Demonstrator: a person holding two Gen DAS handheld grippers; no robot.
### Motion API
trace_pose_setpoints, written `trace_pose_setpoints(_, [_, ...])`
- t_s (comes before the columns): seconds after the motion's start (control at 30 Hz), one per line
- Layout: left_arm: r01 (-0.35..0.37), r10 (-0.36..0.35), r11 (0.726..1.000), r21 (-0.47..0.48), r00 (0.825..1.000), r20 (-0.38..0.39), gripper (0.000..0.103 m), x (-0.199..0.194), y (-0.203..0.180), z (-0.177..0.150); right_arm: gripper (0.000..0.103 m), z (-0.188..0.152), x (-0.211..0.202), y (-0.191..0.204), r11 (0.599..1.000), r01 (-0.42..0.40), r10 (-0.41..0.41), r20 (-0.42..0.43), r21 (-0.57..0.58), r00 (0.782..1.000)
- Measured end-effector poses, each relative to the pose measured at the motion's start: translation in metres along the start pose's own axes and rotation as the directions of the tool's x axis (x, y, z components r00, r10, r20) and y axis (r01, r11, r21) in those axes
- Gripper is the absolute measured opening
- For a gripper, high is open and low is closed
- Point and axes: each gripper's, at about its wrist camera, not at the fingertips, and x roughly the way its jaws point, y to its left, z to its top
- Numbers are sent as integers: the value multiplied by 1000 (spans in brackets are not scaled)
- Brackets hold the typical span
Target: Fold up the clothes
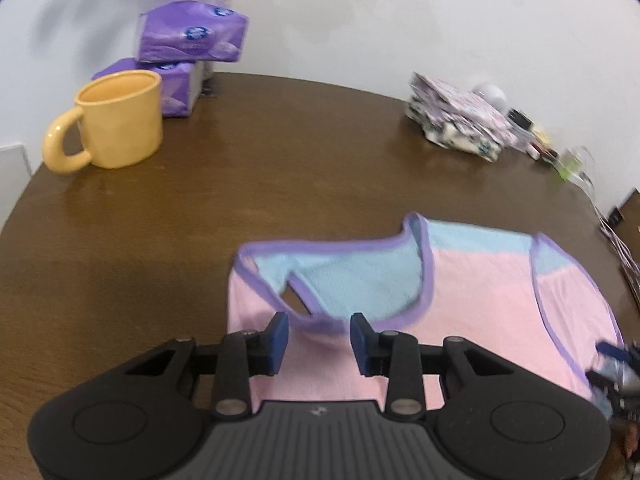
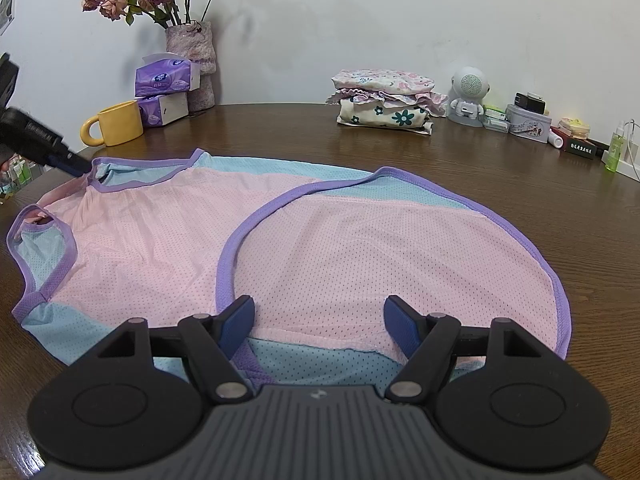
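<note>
A dark wooden table [image 2: 400, 152] fills both views, set against a white wall [image 2: 360, 20]. Most of its near part is covered by a pink and blue mesh top [image 2: 160, 248] with purple trim, lying flat and spread out, one side flap turned over onto the body.

The right hand-held gripper [image 2: 319, 320] hangs low over the near edge of the top, its blue pads wide apart and clear of the cloth, grasping nothing. The left hand-held gripper [image 1: 319, 346] is at the far left corner of the top; in the right wrist view its blue tip meets the purple trim there. Its jaws stand partly apart, with pink cloth and trim seen between them in the left wrist view, which is blurred, so I cannot tell whether the pads press on the cloth.

At the back of the table lies a stack of folded floral clothes [image 2: 384, 100]. To the left stand a vase [image 2: 198, 68] of dried roses, two purple tissue packs [image 2: 166, 76] stacked one on the other, and a yellow mug [image 2: 116, 124]. To the right are a small white robot figure [image 2: 468, 96], a tin [image 2: 528, 124] and a green bottle [image 2: 618, 152].
</note>
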Motion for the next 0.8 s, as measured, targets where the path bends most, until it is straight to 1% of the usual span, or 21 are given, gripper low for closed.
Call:
trace_pose_setpoints(0.1, [-38, 38, 999, 7, 999, -10, 32, 3, 2, -9, 73, 0, 0, 0, 1000, 0, 0, 0, -1, 1000])
trace_pose_setpoints(0.17, [-60, 60, 998, 6, 998, -2, 31, 4, 5, -12, 74, 0, 0, 0, 1000, 0, 0, -1, -1, 1000])
trace_pose_setpoints(0.23, [-103, 103, 995, 15, 995, 3, 31, 1, 6, -16, 74, 0, 0, 1, 1000, 0, 0, -1, -1, 1000])
trace_pose_setpoints(0.37, [-204, 205, 973, 108, 979, 2, 31, -2, -2, -24, 74, -1, -1, 0, 1000, -3, 3, 0, -1, 1000])
trace_pose_setpoints(0.4, [-211, 213, 970, 118, 977, 0, 32, -3, -3, -25, 74, -1, -1, 0, 1000, -4, 4, 0, -1, 1000])
trace_pose_setpoints(0.5, [-167, 166, 981, 103, 986, 16, 33, -13, -4, -28, 75, -1, -1, 0, 1000, -6, 6, -1, -2, 1000])
trace_pose_setpoints(0.57, [-162, 159, 979, 122, 987, 35, 40, -19, -10, -31, 75, -1, -1, 0, 1000, -6, 6, -1, -2, 1000])
trace_pose_setpoints(0.63, [-157, 154, 976, 153, 988, 31, 41, -20, -15, -37, 75, -1, -1, 0, 1000, -7, 7, -1, -3, 1000])
trace_pose_setpoints(0.73, [-174, 175, 967, 185, 985, 8, 42, -15, -21, -46, 75, -1, -1, 0, 1000, -8, 8, -1, -3, 1000])
trace_pose_setpoints(0.8, [-197, 197, 962, 188, 980, 17, 44, -15, -20, -49, 75, -1, -1, 0, 1000, -9, 9, -2, -3, 1000])
